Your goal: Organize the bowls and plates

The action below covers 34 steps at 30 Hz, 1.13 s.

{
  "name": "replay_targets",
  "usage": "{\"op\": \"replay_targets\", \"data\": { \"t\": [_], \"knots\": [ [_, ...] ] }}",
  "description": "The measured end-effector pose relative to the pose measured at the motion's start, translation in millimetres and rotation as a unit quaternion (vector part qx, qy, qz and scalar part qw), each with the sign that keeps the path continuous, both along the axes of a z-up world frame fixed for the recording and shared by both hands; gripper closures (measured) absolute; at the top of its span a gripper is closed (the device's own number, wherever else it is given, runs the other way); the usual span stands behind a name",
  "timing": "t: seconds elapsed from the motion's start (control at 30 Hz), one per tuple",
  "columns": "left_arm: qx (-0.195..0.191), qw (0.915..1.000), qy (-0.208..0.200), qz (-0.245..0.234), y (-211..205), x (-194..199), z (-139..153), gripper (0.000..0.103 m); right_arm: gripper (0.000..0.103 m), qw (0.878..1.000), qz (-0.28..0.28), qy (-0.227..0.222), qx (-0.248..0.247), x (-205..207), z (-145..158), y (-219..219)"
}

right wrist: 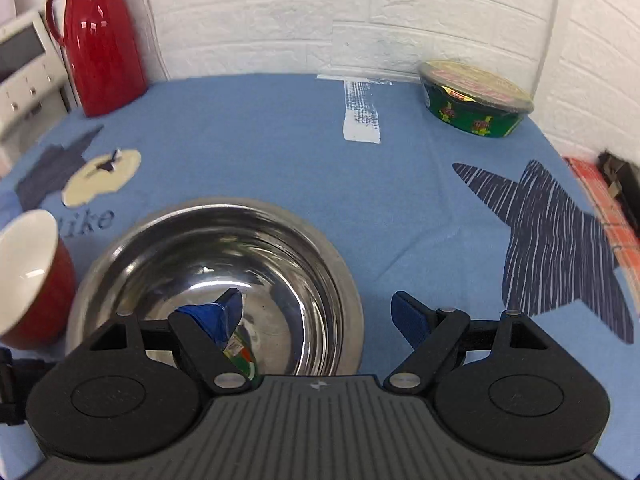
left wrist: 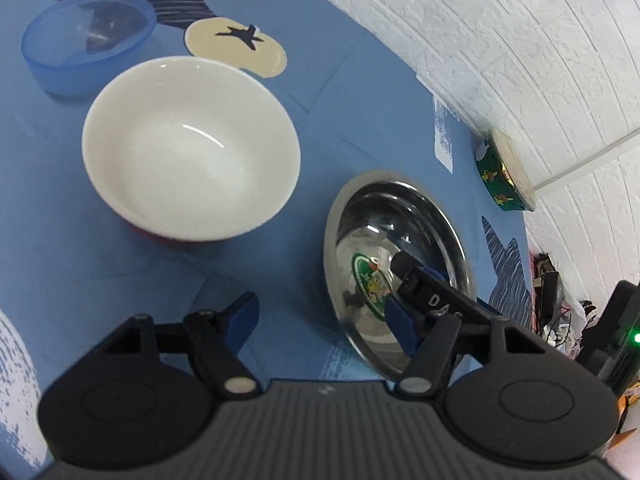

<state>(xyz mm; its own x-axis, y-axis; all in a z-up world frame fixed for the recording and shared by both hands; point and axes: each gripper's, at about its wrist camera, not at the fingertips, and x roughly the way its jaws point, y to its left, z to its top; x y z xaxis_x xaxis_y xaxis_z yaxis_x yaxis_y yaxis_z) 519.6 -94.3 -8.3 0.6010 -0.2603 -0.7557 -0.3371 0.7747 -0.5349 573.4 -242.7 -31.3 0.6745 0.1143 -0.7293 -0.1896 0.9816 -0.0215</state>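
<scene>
My right gripper (right wrist: 318, 316) is spread wide astride the near rim of the shiny steel bowl (right wrist: 224, 252); I should seat deep, then squeeze squarely. My left gripper (left wrist: 324, 320) hangs open beside it. Beyond sit the red-sided white bowl (left wrist: 192, 152), blue tablecloth (right wrist: 280, 140), white brick wall (right wrist: 280, 12).

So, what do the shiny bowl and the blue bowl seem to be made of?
The shiny bowl looks like polished stainless steel: mirror reflections show inside. The blue bowl seems to be frosted translucent plastic, since the cloth pattern shows through it, though tinted glass is possible.
</scene>
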Motion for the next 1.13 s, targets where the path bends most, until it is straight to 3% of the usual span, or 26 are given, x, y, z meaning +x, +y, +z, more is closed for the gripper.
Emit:
{"op": "replay_targets", "data": {
  "t": [0.13,0.17,0.2,0.27,0.33,0.5,0.83,0.97,1.13],
  "knots": [
    [0.017,0.9998,-0.002,-0.014,-3,6,0,0.042,0.039,0.999,0.011,0.011,0.049,-1,-1,-9],
    [0.02,0.9995,-0.001,-0.027,-4,8,0,0.056,0.043,0.998,0.022,0.011,0.058,-7,-1,-9],
    [0.014,0.9991,0.002,-0.04,-3,9,-1,0.081,0.045,0.998,0.035,0.013,0.05,-13,0,-4],
    [0.007,0.9974,0.007,-0.071,-4,8,0,0.098,0.056,0.998,0.05,0.02,0.044,-27,2,0],
    [0.033,0.9958,-0.002,-0.086,-3,-2,6,0.098,0.057,0.996,0.048,0.031,0.072,-41,5,-4],
    [0.03,0.9914,-0.007,-0.127,9,-45,18,0.097,0.056,0.995,0.046,0.031,0.079,-93,18,1],
    [0.064,0.977,-0.058,-0.195,33,-184,55,0.097,0.054,0.995,0.057,-0.024,0.075,-235,48,30],
    [0.078,0.9689,-0.071,-0.224,45,-234,52,0.096,0.052,0.995,0.059,-0.024,0.075,-283,39,43],
    [0.076,0.9641,-0.064,-0.246,61,-270,29,0.096,0.052,0.996,0.053,-0.018,0.063,-322,19,58]
  ]
}}
